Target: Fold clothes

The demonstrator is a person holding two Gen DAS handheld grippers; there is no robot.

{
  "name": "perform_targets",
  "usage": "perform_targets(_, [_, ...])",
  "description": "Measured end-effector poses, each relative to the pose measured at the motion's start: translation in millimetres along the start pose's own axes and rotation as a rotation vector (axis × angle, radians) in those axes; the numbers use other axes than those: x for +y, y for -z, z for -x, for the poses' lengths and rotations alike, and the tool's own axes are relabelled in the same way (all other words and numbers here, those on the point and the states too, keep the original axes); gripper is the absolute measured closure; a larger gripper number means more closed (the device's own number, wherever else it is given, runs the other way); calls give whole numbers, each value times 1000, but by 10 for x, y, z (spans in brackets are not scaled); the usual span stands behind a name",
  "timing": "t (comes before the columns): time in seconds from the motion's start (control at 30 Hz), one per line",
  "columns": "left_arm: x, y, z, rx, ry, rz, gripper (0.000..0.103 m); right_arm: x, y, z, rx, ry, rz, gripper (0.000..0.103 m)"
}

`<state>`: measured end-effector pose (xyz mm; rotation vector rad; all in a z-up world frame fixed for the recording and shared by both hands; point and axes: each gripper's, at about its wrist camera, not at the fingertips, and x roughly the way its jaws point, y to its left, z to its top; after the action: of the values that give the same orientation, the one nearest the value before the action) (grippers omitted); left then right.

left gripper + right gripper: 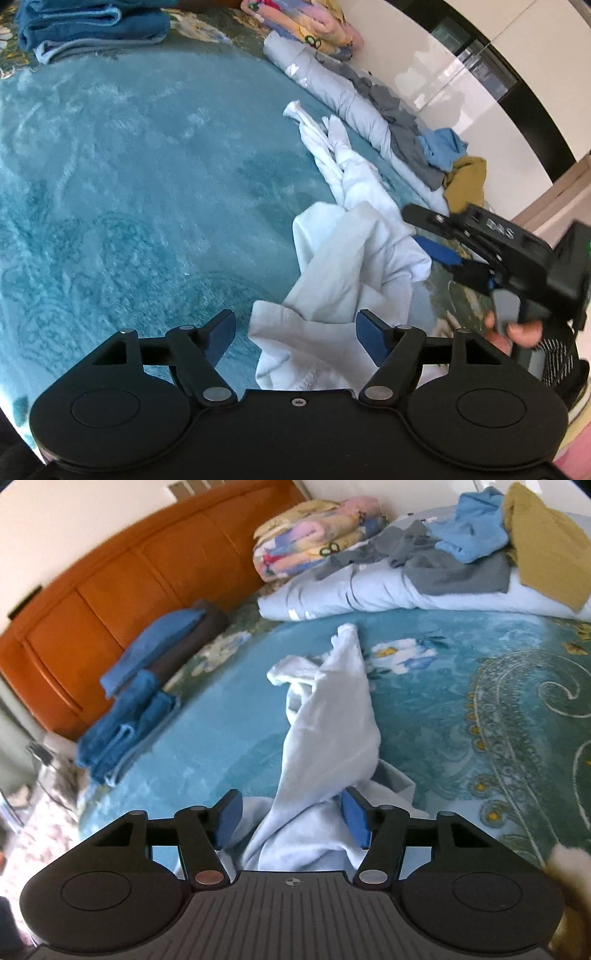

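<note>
Both tongs spread apart, left tongs (297, 338), right tongs (291, 818), perhaps touching crumpled white garment (354, 251), open blue bedspread (129, 192) leftward

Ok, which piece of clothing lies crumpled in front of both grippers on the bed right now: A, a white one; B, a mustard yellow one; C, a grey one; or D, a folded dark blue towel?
A: the white garment lies bunched on the teal bedspread between the open fingers of the left gripper and right gripper; the other clothes lie farther off.
</note>
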<state>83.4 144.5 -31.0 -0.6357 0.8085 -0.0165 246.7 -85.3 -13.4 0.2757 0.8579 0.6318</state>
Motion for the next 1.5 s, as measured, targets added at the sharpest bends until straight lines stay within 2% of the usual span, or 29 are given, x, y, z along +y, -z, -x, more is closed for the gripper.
perform_targets(0.07, [-27, 36, -31, 5, 0, -11, 33, 41, -7, -87, 11, 33, 12, 47])
perform_targets(0.1, [-45, 49, -34, 3, -4, -20, 32, 49, -7, -104, 13, 41, 13, 55])
perform_targets(0.13, [-63, 63, -36, 0, -8, -29, 32, 52, -10, -119, 9, 55, 15, 71])
perform_targets(0.2, [-57, 65, -24, 2, -5, -24, 32, 19, -41, -149, 13, 68, 17, 79])
perform_targets(0.23, [-47, 64, -14, 2, -3, -16, 32, -14, -51, -127, 5, 48, -2, 86])
perform_targets(0.33, [-34, 68, 21, 0, 0, -2, 32, -118, -86, -29, -32, -1, -65, 92])
perform_targets(0.5, [-38, 95, 108, -12, 6, 3, 30, -264, -170, 381, -181, -29, -125, 95])
perform_targets(0.73, [-101, 112, 157, -13, 27, -4, 27, -497, -250, 1142, -376, 11, -140, 95])
perform_targets(0.87, [-170, 131, 150, -5, 47, -25, 26, -699, -191, 1543, -466, 70, -163, 95])
perform_targets(0.97, [-217, 143, 123, 3, 57, -36, 26, -881, -110, 1792, -511, 146, -170, 95])
perform_targets(1.13, [-321, 172, 58, 25, 82, -55, 26, -1282, 84, 2012, -515, 242, -273, 95])
perform_targets(1.3, [-579, 121, -89, 53, 125, -119, 25, -1606, 308, 1964, -429, 322, -356, 95])
perform_targets(1.5, [-953, 31, -317, 70, 159, -209, 25, -1697, 456, 1941, -376, 338, -400, 93])
